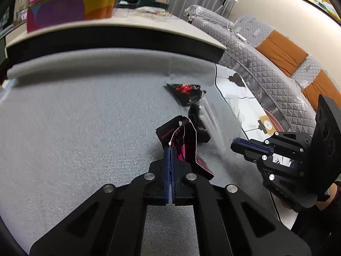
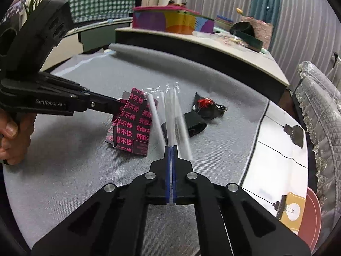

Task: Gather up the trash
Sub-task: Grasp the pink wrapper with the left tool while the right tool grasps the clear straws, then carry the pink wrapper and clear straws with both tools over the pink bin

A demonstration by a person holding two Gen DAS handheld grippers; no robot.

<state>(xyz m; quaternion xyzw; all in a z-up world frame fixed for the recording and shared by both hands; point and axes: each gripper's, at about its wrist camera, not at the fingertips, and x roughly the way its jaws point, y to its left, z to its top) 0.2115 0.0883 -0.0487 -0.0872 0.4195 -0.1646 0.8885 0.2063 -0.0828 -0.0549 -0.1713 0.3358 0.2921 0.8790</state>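
Observation:
My left gripper (image 1: 170, 149) is shut on a black paper tag with pink print (image 1: 181, 136) and holds it above the grey mat; the tag also shows in the right wrist view (image 2: 132, 125). My right gripper (image 2: 171, 148) is shut on a clear plastic wrapper holding white straws (image 2: 170, 115); it shows blurred in the left wrist view (image 1: 211, 121). A crumpled black and red wrapper (image 2: 207, 106) lies on the mat beyond, also in the left wrist view (image 1: 185, 91). A black folded piece (image 2: 195, 121) lies beside it.
A grey mat (image 2: 74, 160) covers the table, with a patterned white cloth (image 2: 277, 149) at its right. A raised shelf (image 2: 234, 49) behind carries a colourful box (image 2: 170, 20) and bags. A quilted sofa (image 1: 266, 64) stands at the right.

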